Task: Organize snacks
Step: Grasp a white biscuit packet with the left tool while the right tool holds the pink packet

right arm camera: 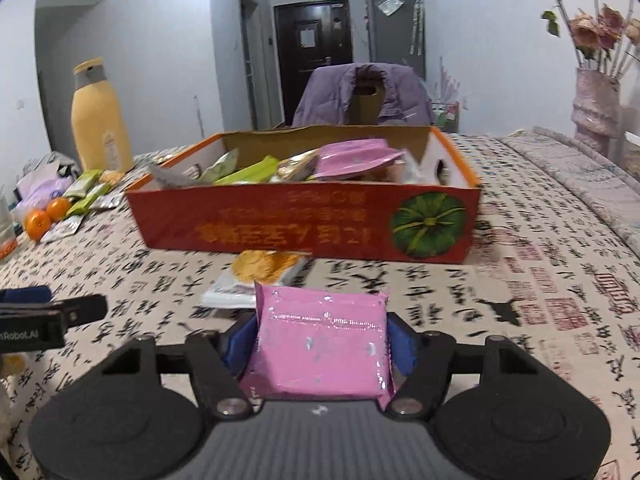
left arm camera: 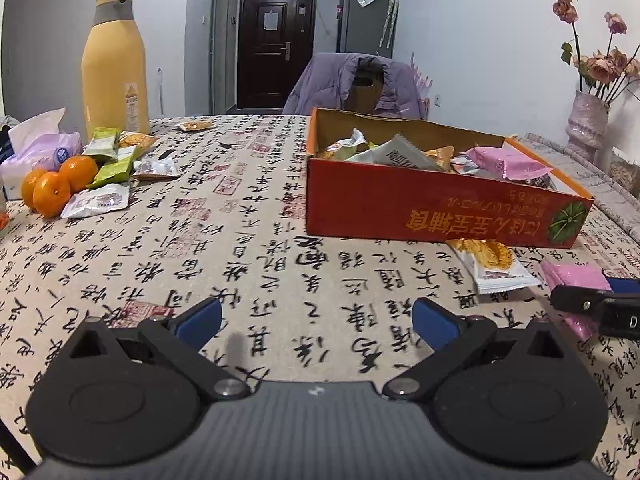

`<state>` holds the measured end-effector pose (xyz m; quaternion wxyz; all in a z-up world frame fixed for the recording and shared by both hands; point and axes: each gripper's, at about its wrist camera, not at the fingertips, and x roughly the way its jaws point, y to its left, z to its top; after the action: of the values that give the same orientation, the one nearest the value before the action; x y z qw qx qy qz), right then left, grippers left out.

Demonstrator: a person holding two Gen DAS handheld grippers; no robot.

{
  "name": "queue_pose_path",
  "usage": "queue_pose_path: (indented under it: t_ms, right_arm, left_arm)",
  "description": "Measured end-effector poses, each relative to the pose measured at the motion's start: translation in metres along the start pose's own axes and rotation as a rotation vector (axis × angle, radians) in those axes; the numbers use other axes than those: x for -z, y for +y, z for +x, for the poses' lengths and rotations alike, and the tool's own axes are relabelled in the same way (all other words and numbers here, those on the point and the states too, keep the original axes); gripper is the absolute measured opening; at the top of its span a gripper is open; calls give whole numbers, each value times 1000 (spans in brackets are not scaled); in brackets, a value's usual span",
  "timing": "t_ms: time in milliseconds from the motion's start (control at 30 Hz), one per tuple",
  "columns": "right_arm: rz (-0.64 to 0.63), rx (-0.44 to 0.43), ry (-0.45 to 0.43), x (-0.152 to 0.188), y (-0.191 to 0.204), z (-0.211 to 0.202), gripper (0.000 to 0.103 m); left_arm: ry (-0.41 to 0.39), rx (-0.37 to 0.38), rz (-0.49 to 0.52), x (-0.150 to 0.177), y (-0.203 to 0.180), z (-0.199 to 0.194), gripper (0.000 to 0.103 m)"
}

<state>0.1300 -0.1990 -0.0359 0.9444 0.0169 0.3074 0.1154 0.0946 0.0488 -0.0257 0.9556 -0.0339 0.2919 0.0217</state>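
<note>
Pink snack packet (right arm camera: 320,344), nearest the lens in the right wrist view, sits pinched between the blue pads of the right gripper (right arm camera: 320,346), held above the tablecloth (right arm camera: 520,320) near the table's front edge and just short of the red cardboard box (right arm camera: 304,224). Left gripper (left arm camera: 316,316) hangs spread and empty over bare cloth. The box already holds a loose heap of packets reaching its rim, with a second pink packet (right arm camera: 352,158) lying on top. Judged risks: the glossy film may slide from the pads; a low approach could catch the box's near wall and shove it; a release onto the heap could let the packet spill out. An orange-and-white packet (right arm camera: 260,276) lies against the box's front wall, in the likely path. Legible writing: "Robot.AI" on the left gripper's body as seen from the right; large yellow Chinese characters on the box, upside down and not readable here; calligraphy printed across the cloth.
</note>
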Motion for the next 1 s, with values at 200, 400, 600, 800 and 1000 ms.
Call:
queue_pose_path:
  t_ms: [200,400,600,800,1000]
  right_arm:
    - [47,40,-25,-1,-29,-2,67]
    - [80,76,-55,-6,-57,-7,67]
    - [107,111,-78,-10,-83,-7,68]
    - [101,145,-101,-19,-101,0,68]
    - [122,122,-97,-21,-107,9,68]
  left_arm:
    - [-8,26,41,-13,-26,2,103]
    - [24,68,63,-27,-62,13,103]
    - [70,89,75,-36,-95,31,103]
    - [107,52,77,-43,-122,53,103]
    - [147,3,72,-42,-137,74,101]
